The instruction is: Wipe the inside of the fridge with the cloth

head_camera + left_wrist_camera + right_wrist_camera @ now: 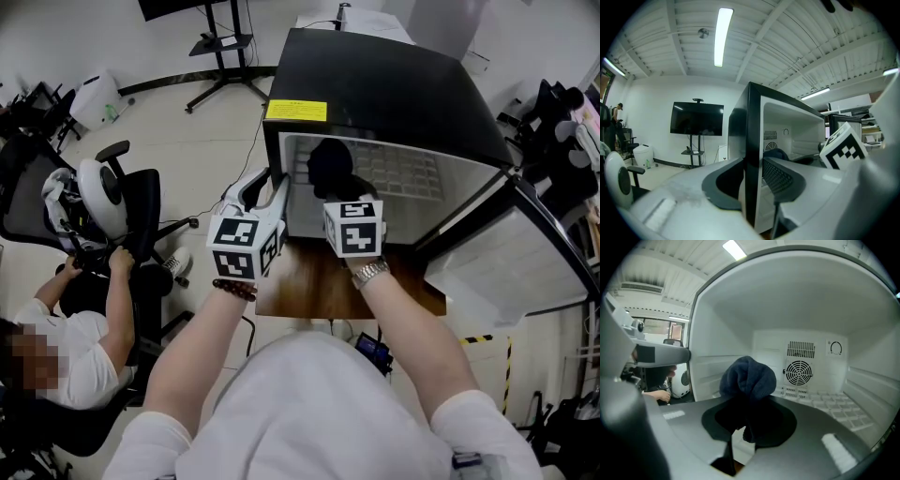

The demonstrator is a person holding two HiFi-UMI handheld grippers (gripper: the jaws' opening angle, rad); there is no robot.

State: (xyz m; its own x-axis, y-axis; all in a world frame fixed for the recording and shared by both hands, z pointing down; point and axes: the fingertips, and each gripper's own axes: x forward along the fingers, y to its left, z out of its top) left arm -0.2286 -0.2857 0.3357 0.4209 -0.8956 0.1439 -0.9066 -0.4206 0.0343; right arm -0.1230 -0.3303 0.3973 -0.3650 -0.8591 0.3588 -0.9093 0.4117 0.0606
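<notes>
The fridge (375,84) stands on a wooden tabletop (319,291) with its door (506,253) swung wide to the right, so the white inside is fully exposed. The left tongs (752,187) are closed on the front edge of the fridge's left side wall, one jaw outside and one inside. This looks like a bracing grip to keep the cabinet from sliding.

The right tongs (747,423) are clamped on the cloth (747,376), a dark blue bundle that bulges up past the jaws. In the head view the cloth (330,169) sits just inside the opening, towards the left half of the cavity, with the right tongs (335,192) reaching in behind it. From the right gripper view the bundle appears raised above the ribbed floor (834,404) and well short of the back wall with its fan grille (798,372). Whether it touches any surface cannot be told.

As for progress, opening the fridge, picking up the cloth and bringing it inside are done. The white walls show no streaks or damp patches, so nothing marks which parts have been wiped. On that evidence the wiping itself seems to be at an early or middle stage, with the floor, side walls, back panel and ceiling all left to cover.
</notes>
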